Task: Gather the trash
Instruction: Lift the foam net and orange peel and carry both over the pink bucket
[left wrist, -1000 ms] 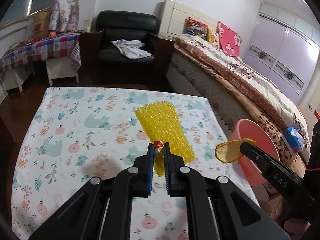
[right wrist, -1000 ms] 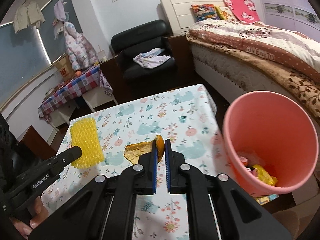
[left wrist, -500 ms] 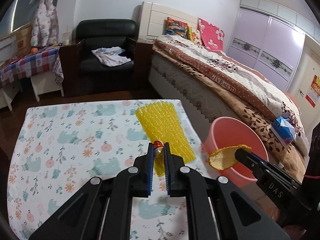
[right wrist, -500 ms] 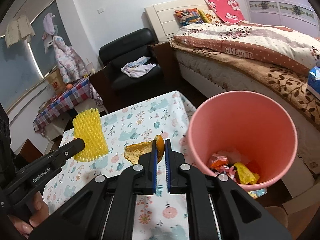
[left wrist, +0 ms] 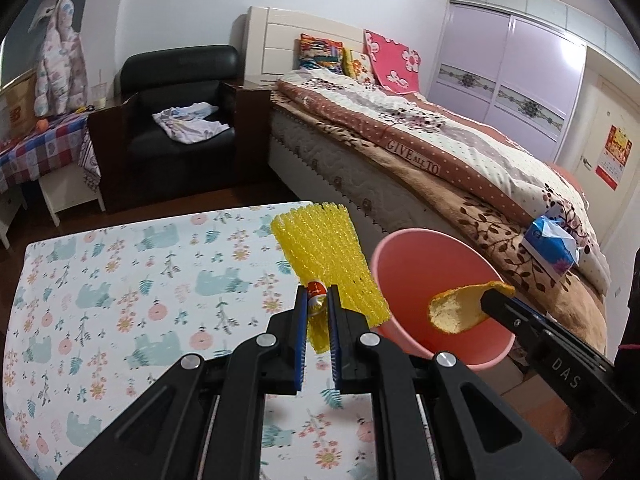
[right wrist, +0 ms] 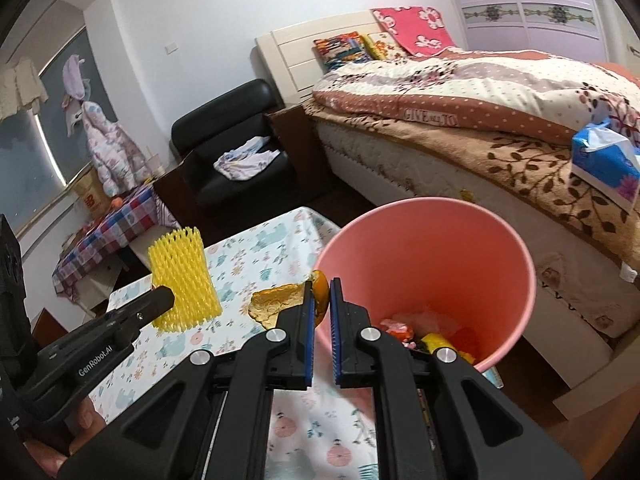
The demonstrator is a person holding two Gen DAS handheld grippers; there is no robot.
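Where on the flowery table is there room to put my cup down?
The tablecloth lies bare left of the yellow foam net, out to its far and left edges. It is crowded on the right: the left gripper holds the net, the right gripper holds the orange peel by the pink bin.

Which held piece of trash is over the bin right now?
The orange peel in the right gripper, over the pink bin. The left gripper's yellow foam net is over the table.
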